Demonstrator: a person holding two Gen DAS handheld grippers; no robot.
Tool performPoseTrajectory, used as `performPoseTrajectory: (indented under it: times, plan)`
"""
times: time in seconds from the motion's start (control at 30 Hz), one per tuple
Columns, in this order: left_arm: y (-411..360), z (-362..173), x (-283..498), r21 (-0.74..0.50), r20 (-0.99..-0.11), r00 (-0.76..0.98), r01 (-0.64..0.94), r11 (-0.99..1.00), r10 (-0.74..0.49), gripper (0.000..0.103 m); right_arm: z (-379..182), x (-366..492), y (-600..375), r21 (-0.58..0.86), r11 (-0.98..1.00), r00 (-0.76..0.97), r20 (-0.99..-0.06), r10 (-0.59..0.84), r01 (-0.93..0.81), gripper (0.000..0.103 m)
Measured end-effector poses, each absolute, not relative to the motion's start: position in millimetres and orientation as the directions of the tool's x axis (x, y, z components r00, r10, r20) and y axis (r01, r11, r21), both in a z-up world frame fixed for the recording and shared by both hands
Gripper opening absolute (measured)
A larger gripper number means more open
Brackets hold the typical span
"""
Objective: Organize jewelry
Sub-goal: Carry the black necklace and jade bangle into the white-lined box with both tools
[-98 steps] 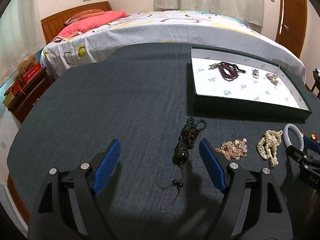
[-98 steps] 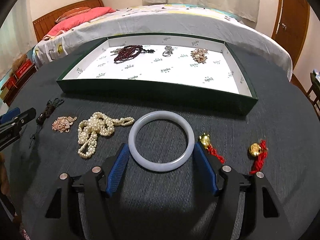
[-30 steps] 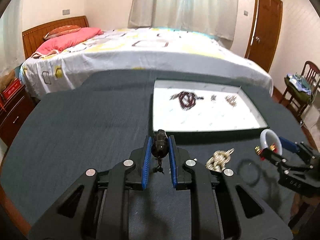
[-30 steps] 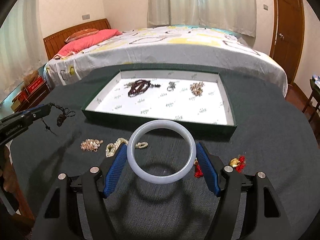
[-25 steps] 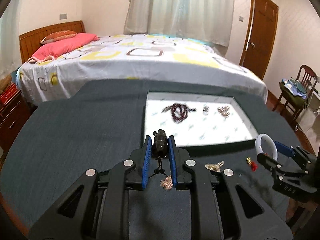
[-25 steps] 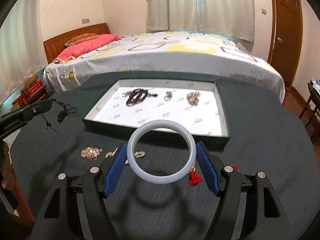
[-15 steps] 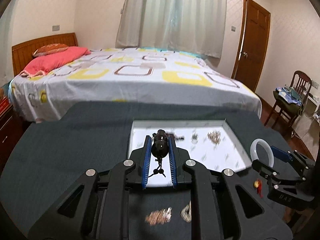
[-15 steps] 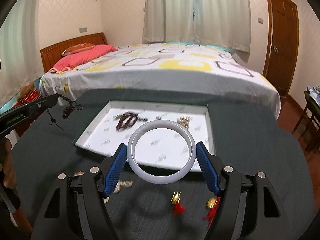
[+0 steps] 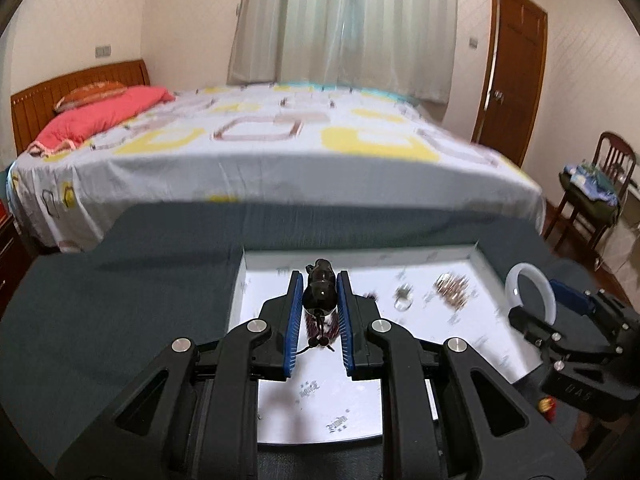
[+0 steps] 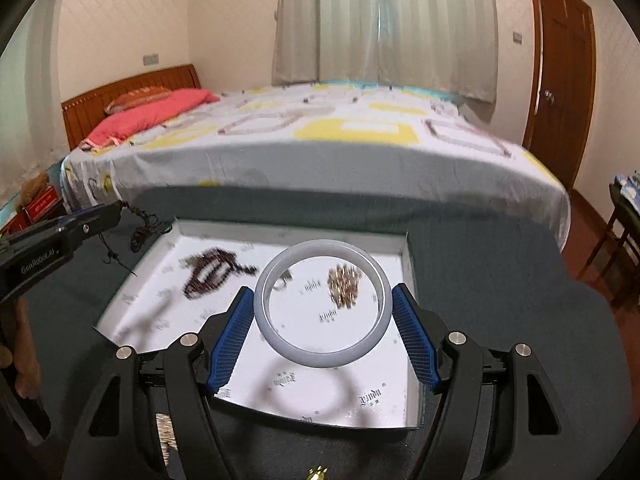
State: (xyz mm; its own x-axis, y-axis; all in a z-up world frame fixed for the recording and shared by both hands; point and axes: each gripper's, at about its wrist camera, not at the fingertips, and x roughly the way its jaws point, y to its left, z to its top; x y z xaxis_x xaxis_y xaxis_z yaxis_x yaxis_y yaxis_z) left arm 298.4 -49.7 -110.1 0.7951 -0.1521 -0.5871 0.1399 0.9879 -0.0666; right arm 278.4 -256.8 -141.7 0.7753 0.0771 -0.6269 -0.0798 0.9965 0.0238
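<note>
My left gripper (image 9: 319,280) is shut on a dark beaded necklace (image 9: 319,292) and holds it in the air over the near left part of the white-lined jewelry tray (image 9: 320,396). In the right wrist view the necklace (image 10: 140,232) dangles from the left gripper (image 10: 116,210) above the tray's left edge. My right gripper (image 10: 323,312) is shut on a pale jade bangle (image 10: 280,344), held above the tray (image 10: 304,380). The bangle also shows in the left wrist view (image 9: 550,300). In the tray lie a dark red bead string (image 10: 208,274), a small silver piece (image 9: 403,296) and a gold cluster (image 10: 345,284).
The tray sits on a dark grey cloth table (image 9: 120,300). A gold piece (image 10: 164,438) and a gold-and-red ornament (image 10: 316,472) lie on the cloth near me. A bed (image 9: 260,140) stands behind the table, a chair (image 9: 600,200) at far right.
Both grippers closed on their pieces, lifted them off the cloth and carried them forward over the tray. The loose pieces on the cloth dropped back below the view.
</note>
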Motion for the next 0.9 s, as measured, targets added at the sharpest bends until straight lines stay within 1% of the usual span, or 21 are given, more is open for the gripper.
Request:
performPoseTrajectory:
  times: [0.2, 0.37, 0.7, 0.9]
  plan:
    - [-52, -160, 318, -0.038, -0.675, 0.729, 0.120, 0.992, -0.113, 0.017, -175, 295, -260, 0.021, 0.997, 0.720, -0.691, 0.069, -0.076, 0.068]
    - [-51, -180, 326, -0.018, -0.710, 0.698, 0.111, 0.994, -0.090, 0.017, -191, 305, -261, 0.018, 0.997, 0.688, -0.723, 0.065, -0.075, 0.068]
    - [-51, -201, 336, -0.007, -0.758, 0.648, 0.110, 0.994, -0.077, 0.017, -203, 312, -259, 0.002, 0.996, 0.657, -0.752, 0.058, -0.086, 0.068]
    - [-50, -203, 336, -0.001, -0.760, 0.646, 0.107, 0.994, -0.070, 0.018, -205, 313, -255, -0.020, 0.996, 0.648, -0.760, 0.043, -0.090, 0.068]
